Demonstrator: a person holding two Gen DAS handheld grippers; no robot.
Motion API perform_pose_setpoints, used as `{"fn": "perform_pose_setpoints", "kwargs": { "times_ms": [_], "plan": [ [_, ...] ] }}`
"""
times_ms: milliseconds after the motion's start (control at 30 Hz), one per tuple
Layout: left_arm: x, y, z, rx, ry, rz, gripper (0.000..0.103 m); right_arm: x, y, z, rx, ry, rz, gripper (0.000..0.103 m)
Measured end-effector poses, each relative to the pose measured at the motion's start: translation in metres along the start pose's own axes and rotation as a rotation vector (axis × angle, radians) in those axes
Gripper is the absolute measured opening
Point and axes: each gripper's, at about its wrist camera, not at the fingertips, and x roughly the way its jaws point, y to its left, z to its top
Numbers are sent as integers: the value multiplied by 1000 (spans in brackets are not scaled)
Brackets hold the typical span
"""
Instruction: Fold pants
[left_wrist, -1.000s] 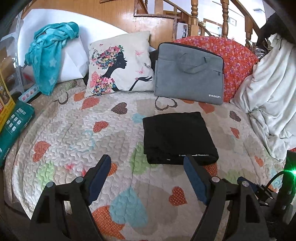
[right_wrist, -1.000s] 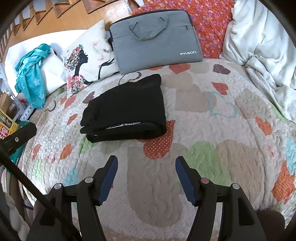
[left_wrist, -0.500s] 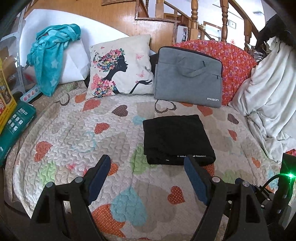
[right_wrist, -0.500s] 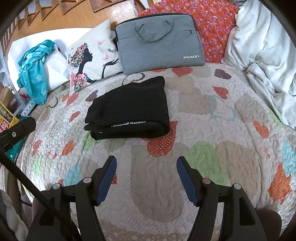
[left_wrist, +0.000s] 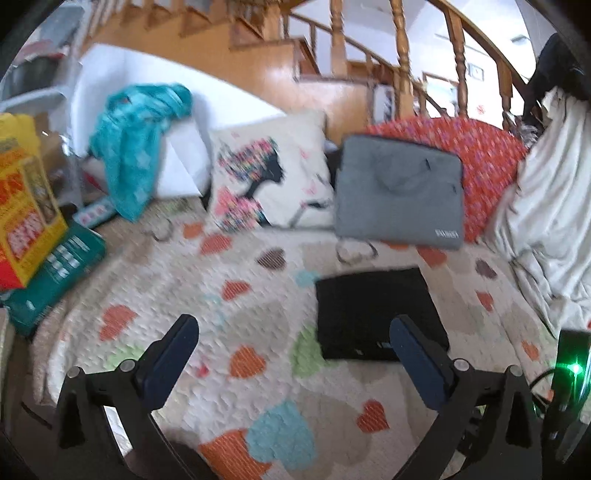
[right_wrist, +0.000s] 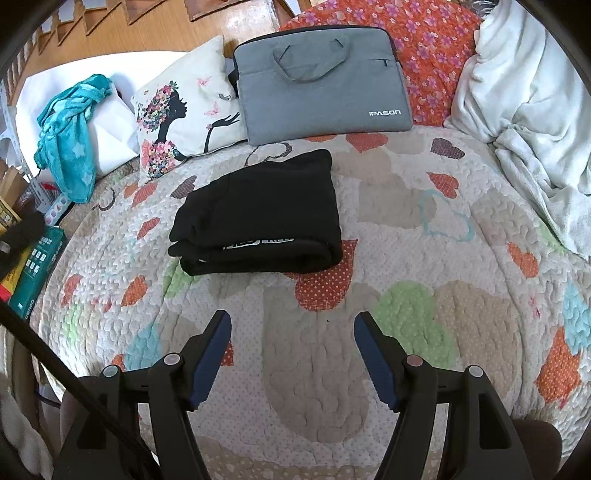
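Both tongs empty: your left tongs (left_wrist: 291, 341) are opening w/ nothing between, right tongs (right_wrist: 291, 332) released; folded black pants (right_wrist: 258, 218) at 12 o'clock on quilt (right_wrist: 424, 258).

- We see the folded black pants (left_wrist: 376, 310) lying on the heart-patterned quilt (left_wrist: 240, 295).
- Our left tongs (left_wrist: 293, 332) are opening above the quilt, nothing between them.
- A grey laptop bag (left_wrist: 399, 195) leans behind the pants.
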Motion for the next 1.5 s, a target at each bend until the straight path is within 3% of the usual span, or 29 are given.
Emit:
{"fn": "perform_pose_setpoints", "kwargs": {
  "times_ms": [200,333,467,600,800,1500],
  "plan": [
    [-2,8,0,-17,-16,42,103,5,0,-2,-9,9,-2,74],
    [9,1,-8,30,23,43,103,8,1,-3,-18,17,-4,74],
    [38,-3,-22,20,189,-41,103,12,4,-4,-34,25,-7,75],
    [60,-5,-42,11,303,-50,103,17,2,-6,-38,36,-22,76],
    [75,-10,-60,22,381,-65,103,29,-3,-7,-29,65,-40,77],
    [92,-11,-70,29,435,-90,103,47,-3,-11,-43,111,-54,79]
  ]
}}
